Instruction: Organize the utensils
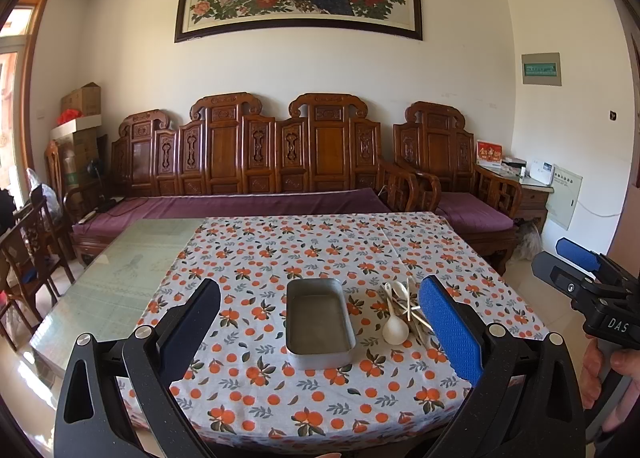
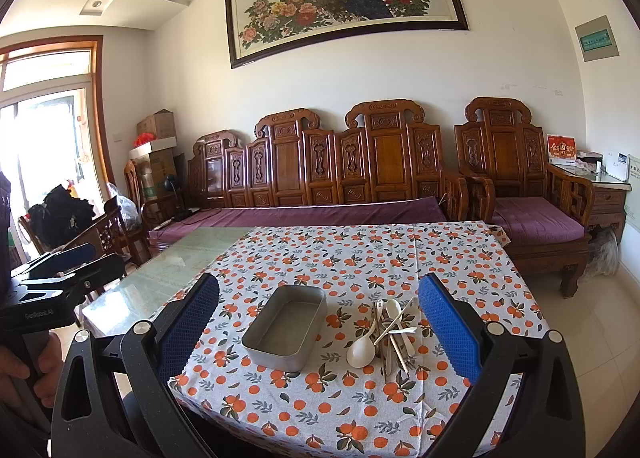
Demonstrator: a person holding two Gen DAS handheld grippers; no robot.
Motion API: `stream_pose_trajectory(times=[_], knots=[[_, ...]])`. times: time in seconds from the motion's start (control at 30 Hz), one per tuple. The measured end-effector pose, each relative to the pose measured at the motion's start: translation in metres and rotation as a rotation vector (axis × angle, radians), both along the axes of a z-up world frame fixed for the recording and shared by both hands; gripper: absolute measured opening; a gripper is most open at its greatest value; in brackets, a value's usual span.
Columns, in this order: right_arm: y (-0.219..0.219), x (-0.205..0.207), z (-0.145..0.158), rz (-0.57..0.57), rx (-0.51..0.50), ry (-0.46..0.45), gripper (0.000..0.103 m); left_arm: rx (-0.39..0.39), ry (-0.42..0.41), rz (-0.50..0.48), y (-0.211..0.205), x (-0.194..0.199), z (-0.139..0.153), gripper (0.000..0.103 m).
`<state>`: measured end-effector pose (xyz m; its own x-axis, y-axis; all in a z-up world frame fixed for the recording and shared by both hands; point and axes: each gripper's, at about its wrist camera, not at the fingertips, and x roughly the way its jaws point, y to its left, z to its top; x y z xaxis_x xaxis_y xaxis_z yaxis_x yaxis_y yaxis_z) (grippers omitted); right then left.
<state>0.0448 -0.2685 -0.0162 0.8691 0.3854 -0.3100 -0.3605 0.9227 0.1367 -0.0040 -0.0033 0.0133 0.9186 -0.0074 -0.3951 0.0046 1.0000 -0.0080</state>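
Observation:
An empty grey metal tray (image 1: 320,318) (image 2: 286,328) sits on the orange-patterned tablecloth (image 1: 320,398) (image 2: 340,410). Just right of it lies a pile of utensils (image 1: 404,310) (image 2: 390,332): white spoons (image 1: 395,332) (image 2: 362,350), chopsticks and metal pieces, crossed over each other. My left gripper (image 1: 320,322) is open and empty, held above the near table edge, its fingers framing the tray. My right gripper (image 2: 320,326) is open and empty too, framing the tray and the pile. The right gripper also shows at the right of the left wrist view (image 1: 588,274).
The left part of the table is bare glass (image 1: 120,274) (image 2: 160,278). A carved wooden sofa (image 1: 248,162) and armchair (image 1: 452,178) with purple cushions stand behind the table. Wooden chairs (image 1: 28,250) stand to the left.

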Motion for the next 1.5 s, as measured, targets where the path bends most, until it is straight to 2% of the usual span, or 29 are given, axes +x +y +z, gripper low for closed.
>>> stream_pose_trajectory(times=[0.27, 0.47, 0.73, 0.97, 1.2, 1.5], knots=[[0.005, 0.0, 0.001, -0.001, -0.001, 0.01, 0.1, 0.003, 0.018, -0.001, -0.001, 0.003, -0.004, 0.096], [0.007, 0.01, -0.012, -0.003, -0.001, 0.03, 0.1, 0.002, 0.06, -0.006, -0.001, 0.016, -0.02, 0.096], [-0.01, 0.043, -0.041, -0.003, -0.012, 0.088, 0.1, -0.006, 0.137, -0.014, 0.003, 0.041, -0.052, 0.096], [-0.017, 0.075, -0.069, -0.009, -0.026, 0.145, 0.098, 0.005, 0.19, -0.035, 0.003, 0.063, -0.069, 0.096], [-0.023, 0.105, -0.092, -0.009, -0.048, 0.209, 0.087, -0.014, 0.241, -0.081, 0.0, 0.09, -0.086, 0.096], [-0.036, 0.15, -0.124, -0.029, -0.072, 0.289, 0.075, 0.028, 0.301, -0.144, -0.012, 0.123, -0.111, 0.096]])
